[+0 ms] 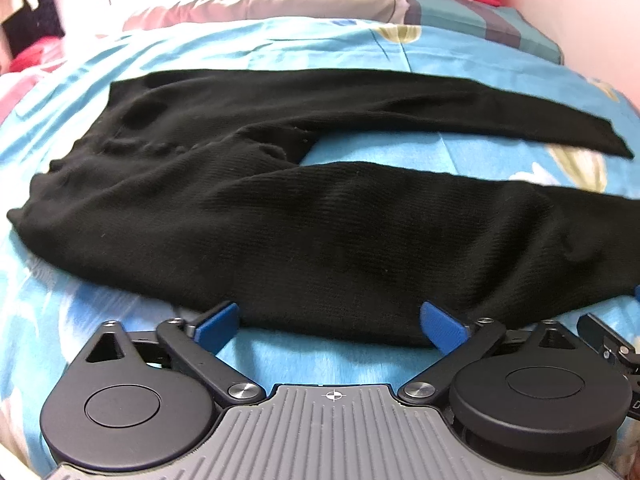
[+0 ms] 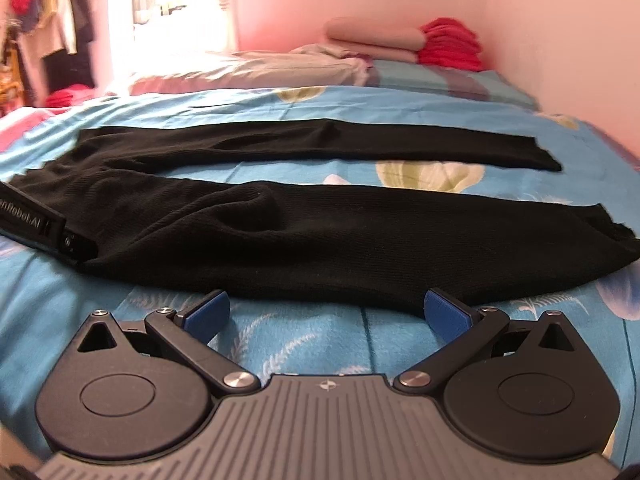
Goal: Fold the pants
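The left gripper (image 1: pixel 331 326) sits low at the near edge of the bed, its blue pads (image 1: pixel 218 326) spread wide, one on each side of the near hem of the pants (image 1: pixel 280 216), with nothing pinched between them; the fabric edge lies just between and ahead of the tips. The right gripper (image 2: pixel 326 314) is likewise spread wide and holds nothing, its pads (image 2: pixel 208 314) just short of the near trouser leg, blue sheet (image 2: pixel 300 344) showing between them. In the left view a bit of the right gripper shows at the right edge; in the right view the left gripper's black body lies at the left edge, on the pants. The pants are black knit, laid flat across the bed sheet, waist to the left, the two legs running to the right and parted, a strip of flowered sheet showing between them. The far leg lies straight; the near leg is rumpled at mid-length. Beyond the pants, a grey-pink pillow (image 2: pixel 256 68) lies at the head of the bed, and to its right a folded pink stack (image 2: pixel 376 38) with a red stack (image 2: pixel 452 44) beside it, against the wall. Clothes (image 2: pixel 52 20) hang at far left.
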A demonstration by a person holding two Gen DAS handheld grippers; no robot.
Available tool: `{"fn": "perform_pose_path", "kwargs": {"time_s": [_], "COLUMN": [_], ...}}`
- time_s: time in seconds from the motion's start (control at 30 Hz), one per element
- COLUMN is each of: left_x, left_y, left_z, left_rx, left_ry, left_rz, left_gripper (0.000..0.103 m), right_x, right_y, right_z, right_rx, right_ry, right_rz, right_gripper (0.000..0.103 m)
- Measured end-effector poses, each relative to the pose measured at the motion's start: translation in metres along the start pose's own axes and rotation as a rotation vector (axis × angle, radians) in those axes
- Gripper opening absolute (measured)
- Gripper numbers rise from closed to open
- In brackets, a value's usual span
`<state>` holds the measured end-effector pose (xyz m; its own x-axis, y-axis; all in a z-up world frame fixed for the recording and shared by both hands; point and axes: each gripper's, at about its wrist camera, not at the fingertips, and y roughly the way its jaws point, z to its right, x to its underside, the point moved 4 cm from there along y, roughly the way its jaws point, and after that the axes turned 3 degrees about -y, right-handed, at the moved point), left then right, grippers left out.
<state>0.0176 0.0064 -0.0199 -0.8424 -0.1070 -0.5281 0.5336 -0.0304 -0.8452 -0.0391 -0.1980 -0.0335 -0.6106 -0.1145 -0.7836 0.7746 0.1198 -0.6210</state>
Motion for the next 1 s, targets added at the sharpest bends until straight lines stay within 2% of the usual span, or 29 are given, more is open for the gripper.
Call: {"fn": "perform_pose_path", "kwargs": {"time_s": [0.1,0.2,0.23,0.3,0.37,0.4,0.5,0.53,0.57,0.6,0.63,0.7,0.77,0.8,0.87,0.9,0.97,1.0], "left_x": [-0.003,-0.016,-0.022,-0.036,-0.050,-0.056,-0.065,-0.067,-0.068,-0.066,-0.063,-0.060,-0.056,-0.055,-0.057,-0.058,-0.060,-0.060], "left_y": [-0.028,-0.053,-0.057,-0.056,-0.047,-0.039,-0.012,-0.001,0.010,0.019,0.028,0.042,0.047,0.047,0.048,0.047,0.042,0.038], "left_z": [-0.006,-0.015,-0.020,-0.031,-0.043,-0.048,-0.062,-0.067,-0.072,-0.077,-0.082,-0.090,-0.092,-0.091,-0.092,-0.092,-0.094,-0.096], "left_rx": [0.025,-0.008,-0.033,-0.104,-0.156,-0.184,-0.230,-0.247,-0.263,-0.278,-0.296,-0.318,-0.320,-0.324,-0.329,-0.323,-0.296,-0.281], "left_ry": [-0.016,-0.021,-0.031,-0.065,-0.105,-0.127,-0.166,-0.176,-0.187,-0.197,-0.206,-0.211,-0.200,-0.188,-0.175,-0.175,-0.176,-0.175], "left_rz": [0.063,0.176,0.218,0.254,0.270,0.259,0.229,0.213,0.189,0.168,0.139,0.105,0.108,0.113,0.108,0.109,0.122,0.131], "left_gripper": [0.103,0.103,0.103,0.103,0.103,0.103,0.103,0.103,0.103,0.103,0.103,0.103,0.103,0.103,0.103,0.103,0.103,0.103], "right_x": [-0.002,-0.004,-0.004,-0.003,-0.002,-0.004,-0.009,-0.009,-0.008,-0.007,-0.005,0.006,0.023,0.026,0.021,0.018,0.013,0.007], "right_y": [-0.018,-0.030,-0.031,-0.029,-0.022,-0.018,-0.002,0.003,0.002,0.002,0.001,-0.011,-0.023,-0.023,-0.026,-0.030,-0.044,-0.054], "right_z": [0.035,0.089,0.109,0.138,0.159,0.164,0.175,0.180,0.187,0.189,0.190,0.205,0.221,0.221,0.215,0.216,0.220,0.215], "right_rx": [-0.045,0.047,0.091,0.145,0.151,0.159,0.165,0.162,0.163,0.158,0.143,0.135,0.174,0.158,0.188,0.187,0.255,0.334], "right_ry": [0.105,0.282,0.356,0.478,0.573,0.590,0.622,0.639,0.648,0.642,0.636,0.675,0.744,0.743,0.705,0.727,0.756,0.706], "right_rz": [0.031,0.061,0.069,0.068,0.095,0.104,0.127,0.129,0.138,0.139,0.145,0.174,0.204,0.212,0.211,0.223,0.268,0.296], "right_gripper": [0.103,0.101,0.097,0.082,0.069,0.066,0.042,0.027,0.017,0.015,0.008,0.007,0.006,0.006,0.009,0.010,0.029,0.032]}}
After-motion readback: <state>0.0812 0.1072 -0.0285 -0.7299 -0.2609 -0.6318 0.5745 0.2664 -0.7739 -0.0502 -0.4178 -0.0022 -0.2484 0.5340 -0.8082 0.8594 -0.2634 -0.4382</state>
